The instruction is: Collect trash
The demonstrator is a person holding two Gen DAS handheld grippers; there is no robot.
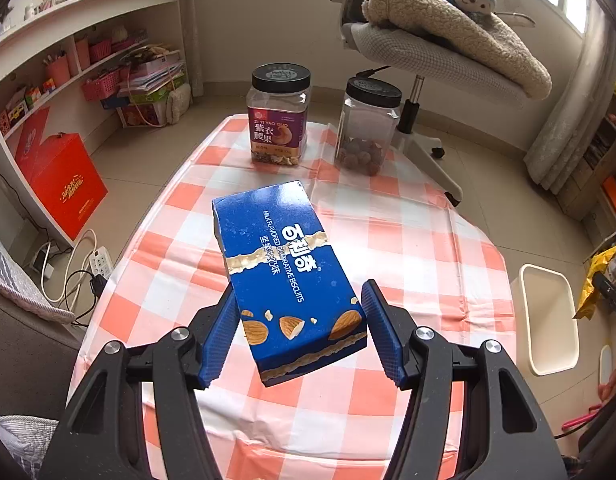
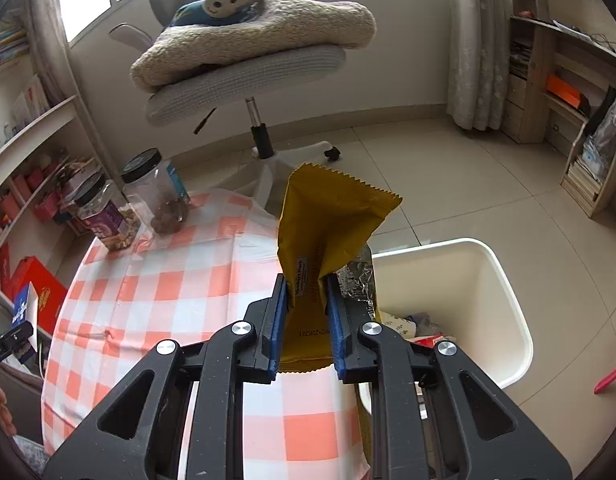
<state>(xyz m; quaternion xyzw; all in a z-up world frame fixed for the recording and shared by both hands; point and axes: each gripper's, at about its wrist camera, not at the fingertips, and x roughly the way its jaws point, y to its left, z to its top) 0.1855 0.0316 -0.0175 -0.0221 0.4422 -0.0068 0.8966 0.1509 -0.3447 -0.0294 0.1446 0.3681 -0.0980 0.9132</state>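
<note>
My left gripper (image 1: 302,300) is shut on a blue biscuit box (image 1: 284,264) and holds it above the checked tablecloth (image 1: 408,232); the box tilts away from me. My right gripper (image 2: 306,284) is shut on a yellow snack wrapper (image 2: 328,220), which stands up from the fingers by the table's right edge, beside a white trash bin (image 2: 504,280). The bin holds some scraps and shows in the left wrist view (image 1: 548,320) on the floor to the right of the table. The wrapper shows there too (image 1: 596,280).
Two black-lidded clear jars stand at the table's far end, one with a purple label (image 1: 278,116), one with dark round snacks (image 1: 366,128). An office chair (image 1: 428,60) with a blanket and a plush monkey stands behind. Shelves and a red box (image 1: 64,184) line the left wall.
</note>
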